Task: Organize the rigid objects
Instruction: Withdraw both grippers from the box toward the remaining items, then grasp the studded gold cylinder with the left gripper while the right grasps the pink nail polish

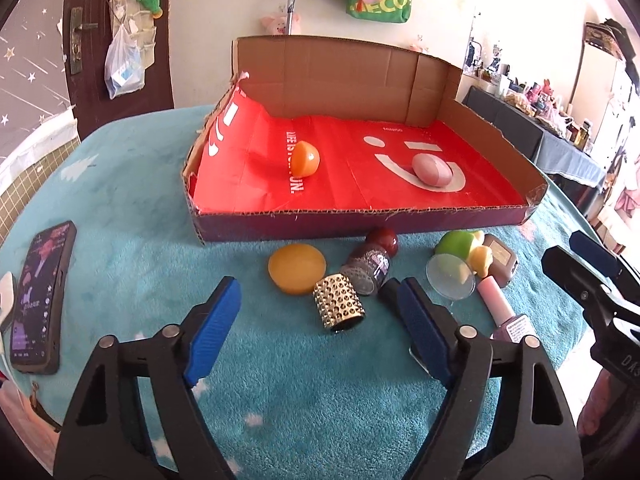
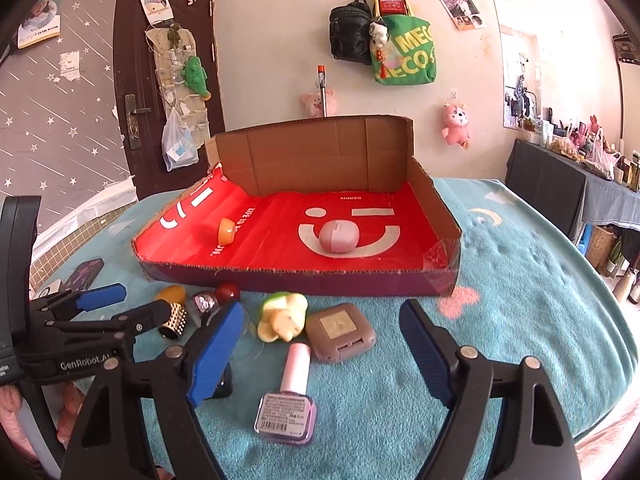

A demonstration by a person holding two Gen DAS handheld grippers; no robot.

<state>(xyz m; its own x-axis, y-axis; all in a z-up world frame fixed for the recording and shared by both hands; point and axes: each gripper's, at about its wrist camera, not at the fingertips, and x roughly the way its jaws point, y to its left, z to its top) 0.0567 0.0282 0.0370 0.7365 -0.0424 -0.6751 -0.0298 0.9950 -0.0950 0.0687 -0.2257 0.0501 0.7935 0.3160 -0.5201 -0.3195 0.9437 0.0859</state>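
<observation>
Now both claws hang released, the left claw [image 1: 316, 316] over a studded gold metal cylinder [image 1: 339, 302], the right claw [image 2: 322, 344] over a glossy lilac nail-polish bottle [image 2: 289, 404]. Fluffy teal cloth covers the bench [image 2: 520, 280]; a smooth pink oval case [image 2: 338, 237] lies in the red-lined cardboard tray [image 2: 320, 280].

red box liner [image 2: 360, 216]: MINISO | left claw [image 2: 132, 300]: GenRobot.AI | green bag [image 2: 404, 52]: MEG, ECO
</observation>
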